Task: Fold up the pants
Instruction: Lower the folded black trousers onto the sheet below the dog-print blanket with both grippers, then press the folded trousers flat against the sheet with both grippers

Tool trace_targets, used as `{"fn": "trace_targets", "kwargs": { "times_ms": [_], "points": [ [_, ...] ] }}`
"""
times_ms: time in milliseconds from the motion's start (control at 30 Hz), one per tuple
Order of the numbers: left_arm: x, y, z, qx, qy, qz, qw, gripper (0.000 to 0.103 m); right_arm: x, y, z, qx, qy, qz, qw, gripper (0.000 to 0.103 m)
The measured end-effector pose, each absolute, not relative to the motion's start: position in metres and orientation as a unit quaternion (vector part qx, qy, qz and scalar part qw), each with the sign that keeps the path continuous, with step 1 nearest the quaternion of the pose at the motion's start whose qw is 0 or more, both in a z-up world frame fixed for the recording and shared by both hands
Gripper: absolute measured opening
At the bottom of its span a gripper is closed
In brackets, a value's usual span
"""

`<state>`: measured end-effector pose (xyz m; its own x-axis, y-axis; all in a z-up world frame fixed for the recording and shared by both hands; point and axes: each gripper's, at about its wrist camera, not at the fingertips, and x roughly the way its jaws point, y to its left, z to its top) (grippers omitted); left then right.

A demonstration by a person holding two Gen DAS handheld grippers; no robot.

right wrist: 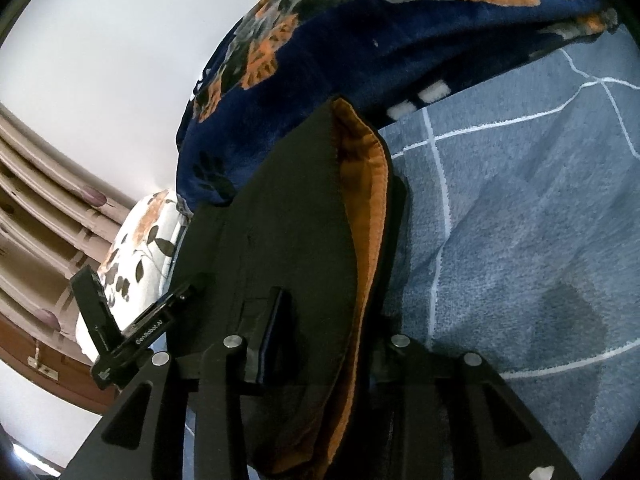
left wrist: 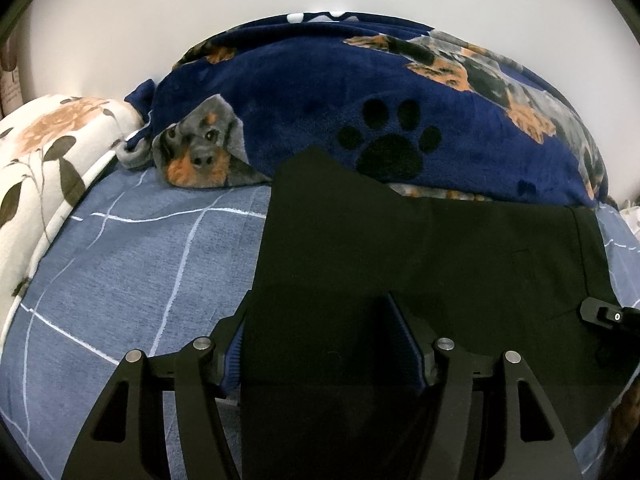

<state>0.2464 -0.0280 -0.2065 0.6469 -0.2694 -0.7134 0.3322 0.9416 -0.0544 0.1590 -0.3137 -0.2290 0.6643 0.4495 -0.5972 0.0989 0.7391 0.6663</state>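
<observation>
The black pants (left wrist: 420, 248) lie folded on the blue checked bedsheet (left wrist: 132, 264). My left gripper (left wrist: 320, 320) is shut on the pants' near edge; cloth fills the gap between its fingers. In the right wrist view the pants (right wrist: 288, 216) are lifted and tilted, and their orange lining (right wrist: 368, 208) shows along the waistband edge. My right gripper (right wrist: 320, 320) is shut on that waistband edge. Its left finger (right wrist: 276, 320) lies on top of the cloth; its right finger is hidden under it. The right gripper's tip also shows in the left wrist view (left wrist: 608, 316).
A navy dog-print blanket (left wrist: 360, 92) is heaped behind the pants. A white floral pillow (left wrist: 48, 152) lies at the left. A white wall rises behind. Curtains (right wrist: 36, 208) hang at the left of the right wrist view. The left gripper's body (right wrist: 120, 332) shows there too.
</observation>
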Motion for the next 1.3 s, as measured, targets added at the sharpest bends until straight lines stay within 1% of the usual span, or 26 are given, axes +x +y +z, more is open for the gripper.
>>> {"fn": "trace_targets", "kwargs": {
  "times_ms": [233,333,500,567,733,833,900,1300],
  "points": [
    [0.247,-0.028,-0.206,0.041,0.386,-0.165,0.907,0.064,0.159,-0.301,-0.221,0.297,0.396,0.076,0.865,0.034],
    [0.246,-0.028,-0.207,0.041,0.386,-0.165,0.907,0.064,0.158,-0.292,-0.216,0.259,0.397,0.057,0.879,0.038],
    [0.247,-0.027,-0.207,0.042,0.386,-0.164,0.907,0.064,0.157,-0.276,-0.211,0.198,0.400,0.031,0.894,0.048],
    [0.247,-0.027,-0.207,0.042,0.386,-0.164,0.907,0.064,0.156,-0.272,-0.210,0.183,0.399,0.023,0.898,0.050],
    [0.246,-0.027,-0.207,0.042,0.386,-0.164,0.907,0.065,0.156,-0.270,-0.209,0.174,0.399,0.016,0.900,0.051],
    [0.246,-0.027,-0.207,0.042,0.385,-0.164,0.907,0.065,0.156,-0.265,-0.209,0.163,0.399,0.009,0.902,0.053],
    [0.246,-0.028,-0.207,0.042,0.386,-0.163,0.907,0.065,0.158,-0.262,-0.209,0.155,0.400,0.007,0.903,0.056],
    [0.247,-0.025,-0.206,0.046,0.384,-0.161,0.908,0.065,0.159,-0.255,-0.210,0.136,0.406,0.004,0.904,0.064]
  ]
}}
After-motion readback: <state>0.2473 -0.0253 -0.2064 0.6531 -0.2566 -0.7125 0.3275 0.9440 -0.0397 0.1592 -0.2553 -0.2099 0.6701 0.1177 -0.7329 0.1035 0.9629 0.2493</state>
